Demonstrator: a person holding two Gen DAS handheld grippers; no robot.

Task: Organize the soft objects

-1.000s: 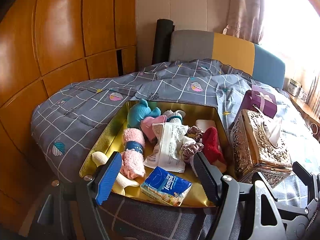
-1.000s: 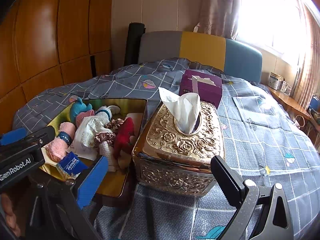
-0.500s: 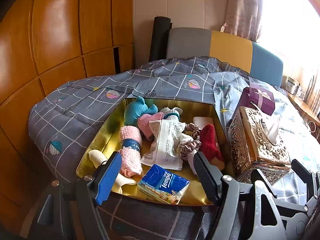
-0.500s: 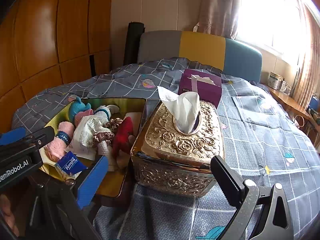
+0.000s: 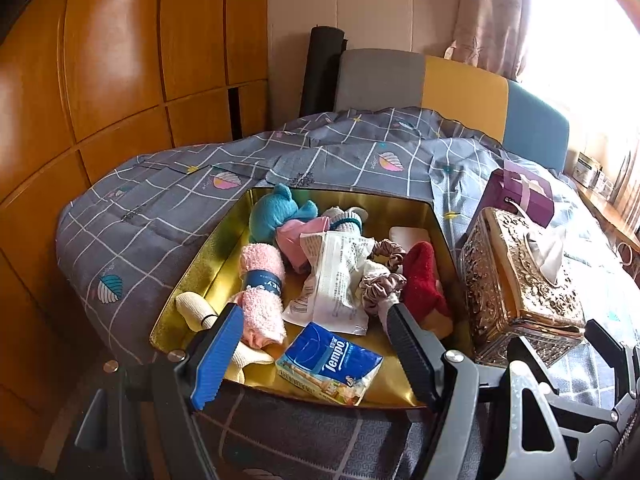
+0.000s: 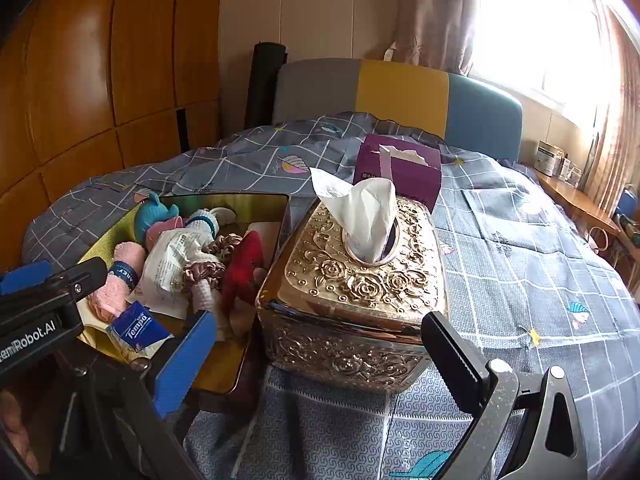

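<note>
**Left wrist view: one gold tray of soft things, two tissue boxes beside it**

Left wrist view shows the left gripper with jaws spread wide and empty, poised over the near edge of one gold tray that sits on the grey checked quilt. Inside the tray, counted: one blue Tempo tissue pack at 6 o'clock, between the fingers; one white crinkled packet at centre; one pink rolled sock with a dark band at 9 o'clock; one cream sock at 8 o'clock; one teal plush at 11 o'clock; one pink cloth just beside it; one red sock at 3 o'clock; two scrunchies between packet and red sock. A white knitted piece at 12 o'clock is too hidden to identify.

In the right wrist view the right gripper also has its jaws apart, holding nothing, with one ornate gold tissue box framed between them, a tissue standing out of its top. One purple tissue box lies at 12 o'clock behind it. The tray touches the gold box at 9 o'clock.
</note>
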